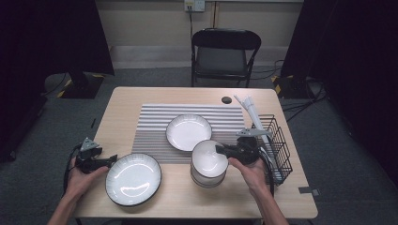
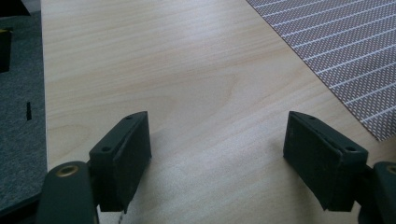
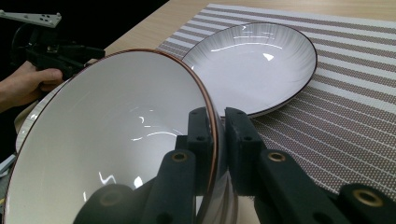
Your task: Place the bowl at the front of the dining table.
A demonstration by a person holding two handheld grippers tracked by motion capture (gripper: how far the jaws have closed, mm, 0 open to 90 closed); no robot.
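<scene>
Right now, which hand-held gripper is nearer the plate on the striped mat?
Right. The right hand-held gripper, clamped on the top bowl's rim, sits just beside that plate; the left hand-held gripper is farther off, beside the other plate.

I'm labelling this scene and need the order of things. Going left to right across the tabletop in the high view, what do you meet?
Left gripper → dark-rimmed plate → stack of bowls → right gripper pinching the top bowl's rim → black wire basket.

No readable text, label, brand, number or sign on anything here.
</scene>
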